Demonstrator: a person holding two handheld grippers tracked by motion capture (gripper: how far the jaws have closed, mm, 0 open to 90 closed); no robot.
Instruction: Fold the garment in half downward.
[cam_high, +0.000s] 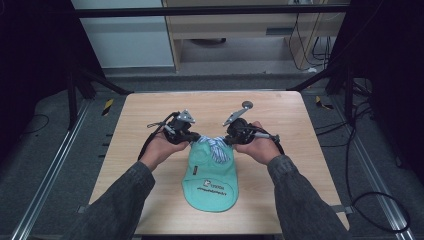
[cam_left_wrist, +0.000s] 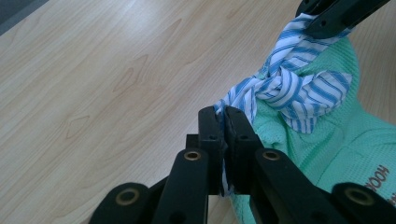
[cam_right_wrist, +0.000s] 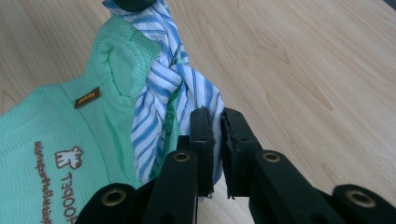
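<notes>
In the high view, the person's sleeves enter from six o'clock, and just beyond them the mint-green bib (cam_high: 210, 182) lies flat on the wooden table (cam_high: 280, 115), its rounded end toward the person and its neck end at twelve o'clock. There the two blue-striped ties (cam_high: 216, 148) meet in a knot. The left gripper (cam_high: 192, 139) sits at ten o'clock of the knot, the right gripper (cam_high: 226, 140) at two o'clock, both hands about equally near it.

In the left gripper view, the black jaws are clenched on the end of one striped tie (cam_left_wrist: 233, 100), cloth pinched between the pads. The knot (cam_left_wrist: 285, 88) lies up at about one o'clock from the jaws, with the bib (cam_left_wrist: 341, 140) spreading away toward four o'clock. The right gripper (cam_left_wrist: 336, 16) grasps the other tie at the upper right corner.

In the right gripper view, the jaws are closed on a striped tie end (cam_right_wrist: 212, 105), and the twisted ties (cam_right_wrist: 163, 79) run up toward eleven o'clock, where the left gripper (cam_right_wrist: 133, 4) holds its end. The bib (cam_right_wrist: 56, 121) lies off at nine o'clock.

The ties' long axis runs between the two grippers across the bib's neck, so, as I judge it, tightening the knot calls for pulling the ends straight apart along that line.
</notes>
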